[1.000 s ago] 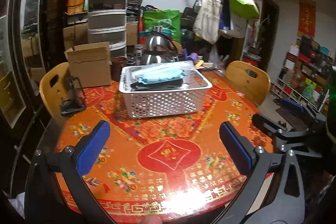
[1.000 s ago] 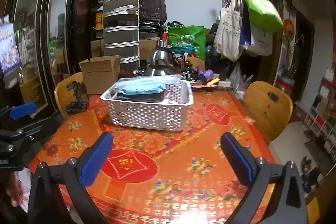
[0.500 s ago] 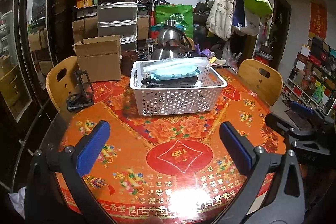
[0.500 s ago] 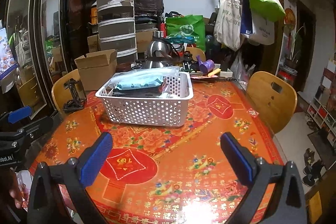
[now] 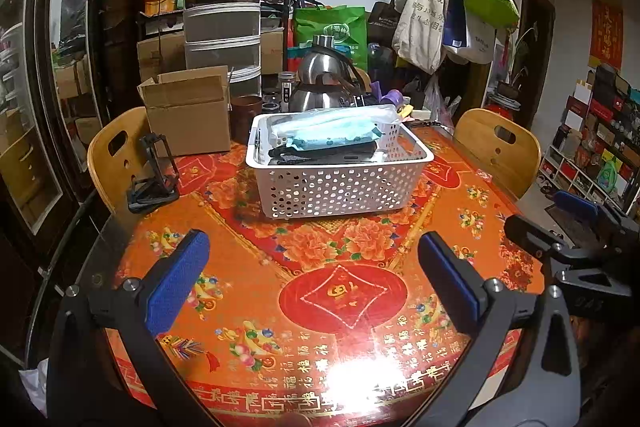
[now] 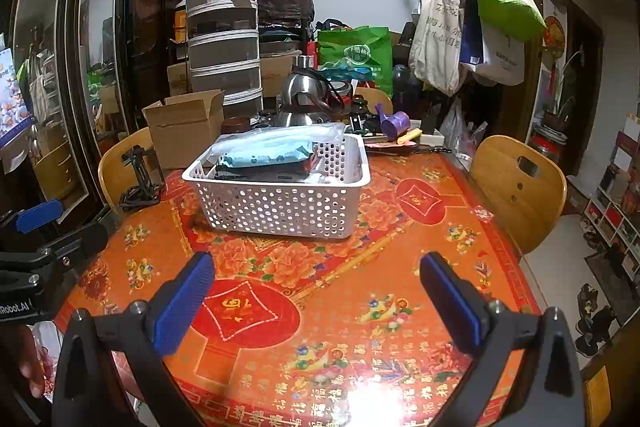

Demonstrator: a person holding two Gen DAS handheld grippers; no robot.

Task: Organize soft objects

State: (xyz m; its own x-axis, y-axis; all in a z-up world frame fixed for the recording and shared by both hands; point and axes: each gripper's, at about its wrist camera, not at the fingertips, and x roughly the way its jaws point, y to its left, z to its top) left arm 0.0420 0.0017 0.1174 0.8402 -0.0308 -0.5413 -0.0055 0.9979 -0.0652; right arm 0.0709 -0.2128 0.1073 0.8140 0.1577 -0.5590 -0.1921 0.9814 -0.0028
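Observation:
A white perforated basket (image 5: 340, 187) stands on the round orange-red table (image 5: 340, 307). It holds soft packs: a teal pack (image 5: 336, 139) on top of dark items, under a clear plastic bag. The basket also shows in the right wrist view (image 6: 280, 203), with the teal pack (image 6: 264, 153) there too. My left gripper (image 5: 312, 267) is open and empty above the table's near part, well short of the basket. My right gripper (image 6: 314, 287) is open and empty, also short of the basket. Each gripper shows at the edge of the other's view.
A cardboard box (image 5: 188, 115), a steel kettle (image 5: 324, 83) and stacked drawers (image 5: 222, 15) stand behind the basket. A black phone stand (image 5: 152, 175) is at the table's left. Wooden chairs (image 5: 496, 151) flank the table. A coat rack with bags (image 5: 452, 3) is at the back right.
Both views have pulled up and slightly nearer, so the basket sits lower in frame. Both grippers stay open and empty.

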